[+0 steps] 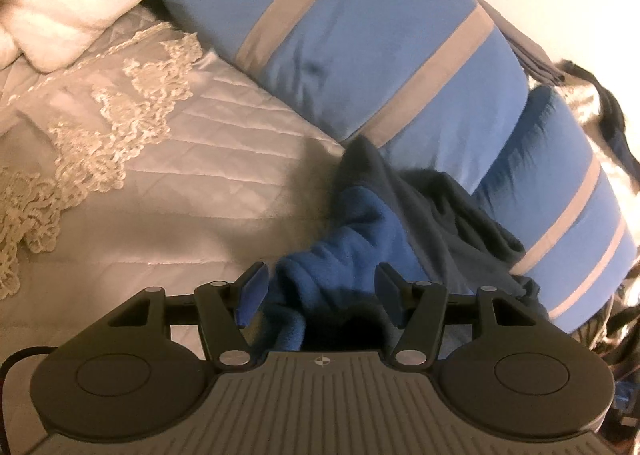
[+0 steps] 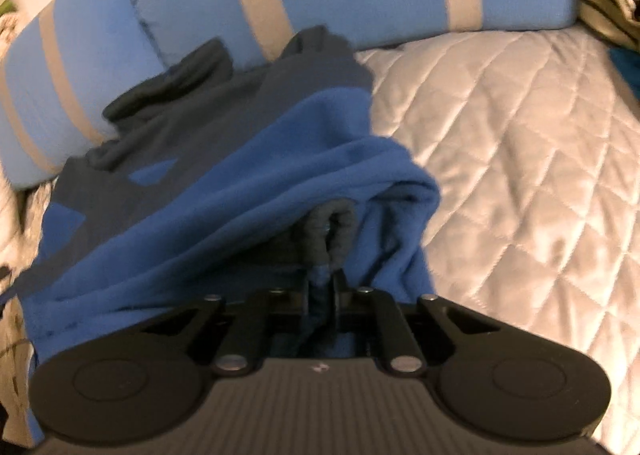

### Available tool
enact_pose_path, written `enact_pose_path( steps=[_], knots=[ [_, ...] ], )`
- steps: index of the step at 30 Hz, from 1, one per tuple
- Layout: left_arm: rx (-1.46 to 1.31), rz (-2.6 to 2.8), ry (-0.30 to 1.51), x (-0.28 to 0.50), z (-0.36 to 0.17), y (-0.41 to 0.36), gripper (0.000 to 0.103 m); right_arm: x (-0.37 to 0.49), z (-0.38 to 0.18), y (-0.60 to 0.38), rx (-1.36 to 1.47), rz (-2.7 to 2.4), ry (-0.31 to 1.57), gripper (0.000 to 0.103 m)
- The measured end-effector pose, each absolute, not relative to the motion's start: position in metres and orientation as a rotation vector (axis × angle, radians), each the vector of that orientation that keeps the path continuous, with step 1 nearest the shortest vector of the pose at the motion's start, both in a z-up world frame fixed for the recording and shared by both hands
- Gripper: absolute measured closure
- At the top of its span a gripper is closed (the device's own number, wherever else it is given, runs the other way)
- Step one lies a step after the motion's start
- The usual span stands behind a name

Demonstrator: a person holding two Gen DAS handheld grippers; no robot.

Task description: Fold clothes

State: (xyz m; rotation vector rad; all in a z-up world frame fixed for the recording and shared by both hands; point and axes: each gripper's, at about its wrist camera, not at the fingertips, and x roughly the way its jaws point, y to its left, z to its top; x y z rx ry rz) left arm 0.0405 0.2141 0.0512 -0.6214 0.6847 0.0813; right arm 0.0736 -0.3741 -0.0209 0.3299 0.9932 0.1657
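Two grippers work a blue and dark grey fleece garment (image 2: 224,183) lying on a quilted bedspread (image 1: 168,191) against blue striped pillows (image 1: 360,35). The left gripper (image 1: 320,295) stands half-spread with bunched fleece between its fingers; whether the pads press it I cannot tell. The right gripper (image 2: 320,291) is clenched on the garment's edge.

Quilted bedspread (image 2: 520,127), blue striped pillows (image 1: 360,35)

Both grippers, left gripper (image 1: 320,287) and right gripper (image 2: 320,287), have black linkages, silver rivets, ribbed grey bodies
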Motion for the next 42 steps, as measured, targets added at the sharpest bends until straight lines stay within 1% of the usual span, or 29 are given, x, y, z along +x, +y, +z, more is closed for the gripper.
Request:
enact_pose_path(
  steps=[3,4,5,7,8,9,10,11,12,14,18,25,30,34,37,42],
  knots=[
    [-0.627,0.087,0.695,0.041,0.050,0.216,0.045,0.073,-0.020,-0.379,0.318,0.134,0.995,0.092],
    [-0.627,0.086,0.699,0.041,0.050,0.216,0.045,0.073,-0.022,-0.376,0.295,0.146,1.002,0.089],
    [-0.626,0.083,0.706,0.042,0.049,0.215,0.045,0.072,-0.023,-0.374,0.274,0.158,1.005,0.068],
    [-0.619,0.078,0.711,0.044,0.050,0.213,0.045,0.071,-0.024,-0.373,0.258,0.166,1.002,0.058],
    [-0.608,0.074,0.712,0.044,0.050,0.211,0.045,0.070,-0.023,-0.376,0.268,0.165,0.998,0.051],
    [-0.597,0.071,0.714,0.045,0.051,0.209,0.045,0.069,-0.022,-0.380,0.279,0.163,0.995,0.047],
    [-0.584,0.068,0.714,0.045,0.051,0.207,0.045,0.068,-0.019,-0.383,0.298,0.155,0.983,0.039],
    [-0.565,0.065,0.714,0.045,0.051,0.205,0.045,0.068,-0.017,-0.387,0.316,0.146,0.970,0.035],
    [-0.548,0.065,0.714,0.045,0.051,0.203,0.045,0.068,-0.012,-0.388,0.313,0.126,0.951,0.034],
    [-0.512,0.067,0.713,0.046,0.051,0.199,0.045,0.067,-0.004,-0.388,0.288,0.078,0.907,0.021],
    [-0.482,0.087,0.711,0.047,0.046,0.200,0.045,0.063,0.006,-0.387,0.225,0.000,0.853,0.015],
    [-0.453,0.199,0.723,0.043,0.035,0.207,0.045,0.058,0.010,-0.381,0.216,0.001,0.852,0.004],
    [-0.456,0.232,0.715,0.028,0.041,0.209,0.045,0.043,0.014,-0.379,0.124,-0.023,0.832,0.003],
    [-0.479,0.195,0.658,0.000,0.066,0.201,0.045,0.021,0.025,-0.385,0.104,-0.023,0.785,0.003],
    [-0.466,0.148,0.601,-0.027,0.088,0.189,0.043,-0.010,0.038,-0.391,0.128,-0.019,0.731,0.000],
    [-0.394,0.049,0.592,-0.076,0.134,0.167,0.043,-0.068,0.067,-0.391,0.120,0.015,0.679,0.000]
  ],
)
